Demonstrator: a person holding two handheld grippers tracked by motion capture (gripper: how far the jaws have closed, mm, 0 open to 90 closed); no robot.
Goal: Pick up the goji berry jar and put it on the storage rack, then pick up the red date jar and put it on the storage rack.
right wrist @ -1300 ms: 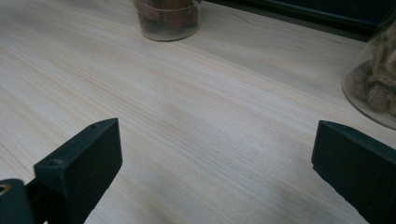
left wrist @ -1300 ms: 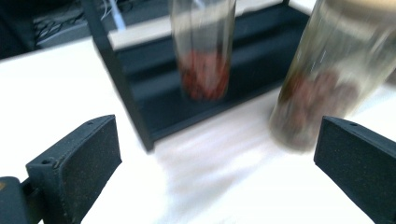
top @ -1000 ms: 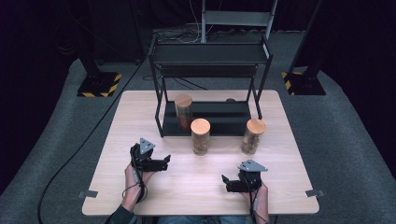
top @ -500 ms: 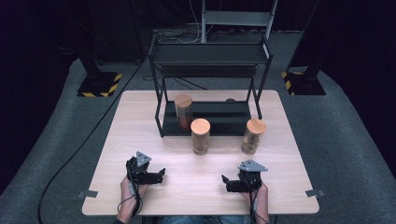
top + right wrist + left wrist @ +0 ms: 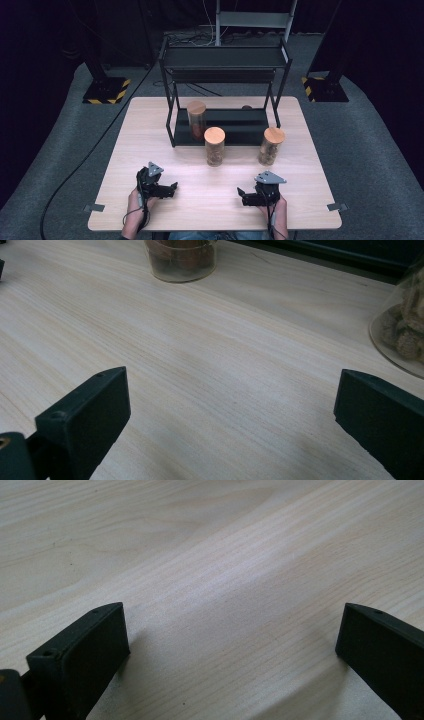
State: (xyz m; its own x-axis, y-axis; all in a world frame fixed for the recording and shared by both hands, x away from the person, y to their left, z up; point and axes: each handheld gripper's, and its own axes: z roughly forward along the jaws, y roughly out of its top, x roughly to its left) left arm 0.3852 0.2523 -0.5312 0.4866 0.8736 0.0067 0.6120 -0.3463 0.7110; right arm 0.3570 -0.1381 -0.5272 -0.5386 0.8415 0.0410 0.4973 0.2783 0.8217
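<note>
Here both claws gape wide and empty: left claw [image 5: 172, 188] and right claw [image 5: 241, 196] low over the bare worktop [image 5: 200, 210]. Ahead stand two cork-lidded jars [image 5: 214, 146] [image 5: 271, 145], a third [image 5: 196, 120] on the rack [image 5: 225, 127]. A careless forward reach might topple a tall jar.

Three clear glass jars with round wooden lids stood upright. The left jar [image 5: 196, 120], with reddish contents, sat on the lower shelf of the black rack [image 5: 225, 57]. The middle jar [image 5: 214, 146] and the right jar [image 5: 271, 146] stood on the worktop [image 5: 150, 130] just before it, apart, holding brownish pieces.
</note>
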